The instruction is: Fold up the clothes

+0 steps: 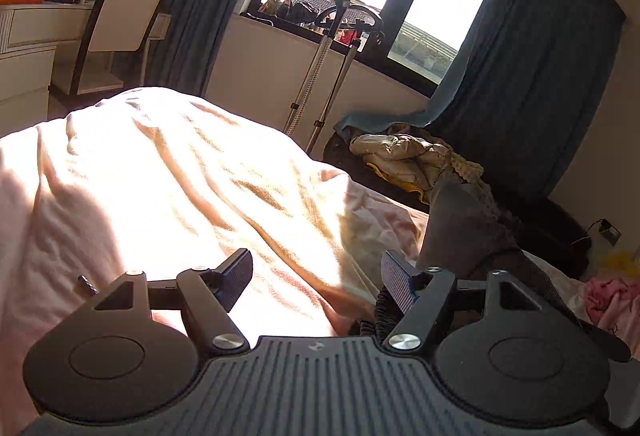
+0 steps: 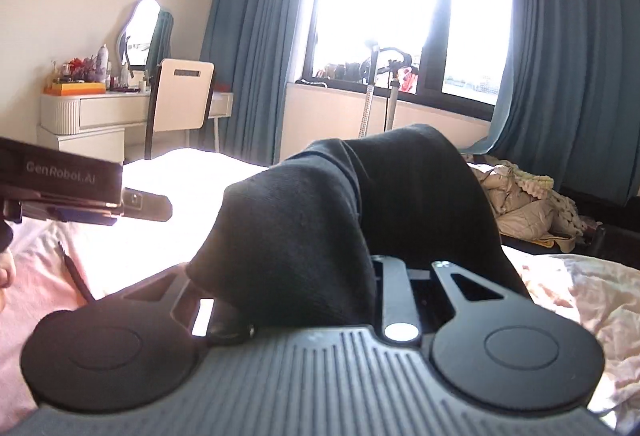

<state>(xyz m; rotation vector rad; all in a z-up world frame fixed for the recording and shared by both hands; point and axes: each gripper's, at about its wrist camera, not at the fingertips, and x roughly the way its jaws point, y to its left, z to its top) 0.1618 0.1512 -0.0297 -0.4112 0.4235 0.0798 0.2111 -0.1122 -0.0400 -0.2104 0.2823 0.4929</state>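
Left tongs [image 1: 318,272]: jaws stand wide apart, nothing between the pads, above the pink bedsheet [image 1: 168,171]. A dark garment [image 1: 464,232] rises just beside the right-hand pad; whether it touches the pad cannot be told.

Right tongs [image 2: 308,288]: fingertips hidden under the dark garment [image 2: 344,211], which is draped over them in a raised fold. Whether the jaws grip the cloth or merely carry it cannot be told.

The garment sits above the bed, nearer the camera than the window [image 2: 400,7].

Below the window stand a pale wall and a metal stand [image 2: 374,91]. Blue curtains [image 2: 560,55] hang either side of it. A heap of pale laundry [image 2: 516,195] lies beyond the bed, below the window's right side. A white dresser [image 2: 88,115] with a chair [image 2: 182,99] stands well left of the window.
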